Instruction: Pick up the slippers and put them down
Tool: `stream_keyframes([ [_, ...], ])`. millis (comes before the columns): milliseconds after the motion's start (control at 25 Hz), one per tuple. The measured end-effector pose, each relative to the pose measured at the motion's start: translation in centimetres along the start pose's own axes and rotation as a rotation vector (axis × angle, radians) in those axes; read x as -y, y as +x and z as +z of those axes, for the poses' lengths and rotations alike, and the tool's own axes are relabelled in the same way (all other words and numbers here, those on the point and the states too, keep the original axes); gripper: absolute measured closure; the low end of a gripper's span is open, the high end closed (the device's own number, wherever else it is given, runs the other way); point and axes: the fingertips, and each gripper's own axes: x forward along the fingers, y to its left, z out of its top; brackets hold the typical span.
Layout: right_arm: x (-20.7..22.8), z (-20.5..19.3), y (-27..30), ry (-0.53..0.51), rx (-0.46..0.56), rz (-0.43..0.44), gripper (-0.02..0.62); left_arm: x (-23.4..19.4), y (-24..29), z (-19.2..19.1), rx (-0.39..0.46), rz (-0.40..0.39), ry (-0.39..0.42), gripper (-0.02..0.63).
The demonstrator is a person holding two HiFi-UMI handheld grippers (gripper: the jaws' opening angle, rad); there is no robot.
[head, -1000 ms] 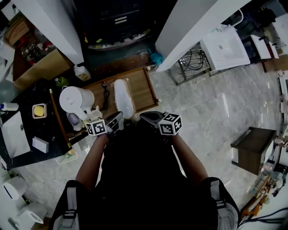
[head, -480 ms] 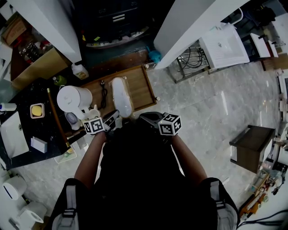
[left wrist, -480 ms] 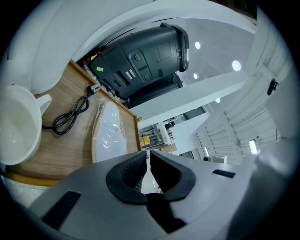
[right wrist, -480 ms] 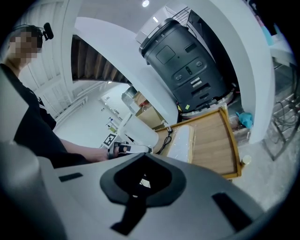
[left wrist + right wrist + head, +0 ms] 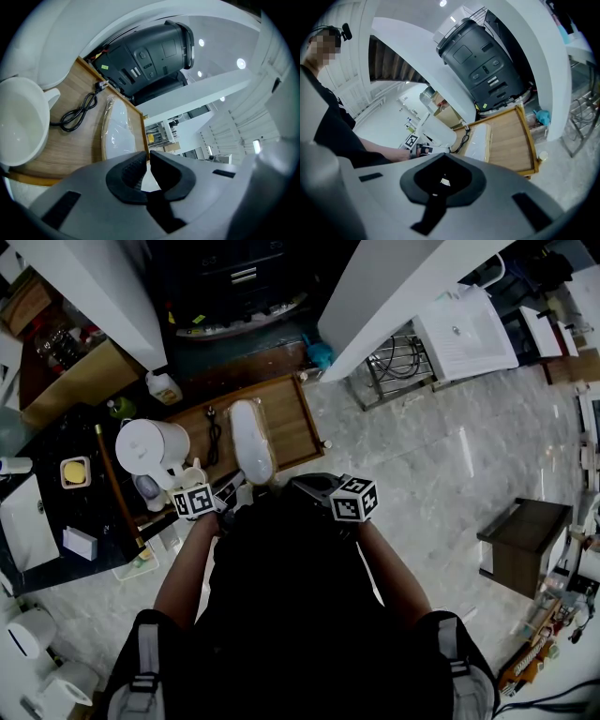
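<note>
Left gripper (image 5: pixel 147 155) and right gripper (image 5: pixel 442 158): both clenched, empty.
Left has sunk slightly by the wooden tray (image 5: pixel 295 426); wrapped slipper (image 5: pixel 250 439) unmoved.

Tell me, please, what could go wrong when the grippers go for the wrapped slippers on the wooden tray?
1. The slippers lie in shiny plastic wrap, so the pads may slide or pinch only the film.
2. The black cable lies close beside them; the left gripper might snag it.
3. The left gripper and the right gripper are both shut; unless they open first, they would probably only push the slippers.
</note>
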Motion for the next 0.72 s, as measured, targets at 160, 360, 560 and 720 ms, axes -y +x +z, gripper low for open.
stream_keyframes([
  [160, 0.1, 0.0, -0.1, 0.002, -0.003, 0.001, 0.589, -0.6, 0.0, -0.3, -0.010, 0.012, -0.006, 0.591],
  [360, 0.2, 0.0, -0.3, 0.006, -0.009, 0.001, 0.589, -0.5, 0.4, -0.3, -0.013, 0.003, -0.006, 0.563],
  [560, 0.4, 0.0, -0.4, 0.005, -0.016, 0.003, 0.589, -0.5, 0.9, -0.4, -0.020, 0.007, -0.003, 0.527],
  [720, 0.5, -0.2, -0.5, 0.005, -0.024, 0.001, 0.589, -1.2, 1.1, -0.6, -0.019, 0.030, -0.006, 0.490],
])
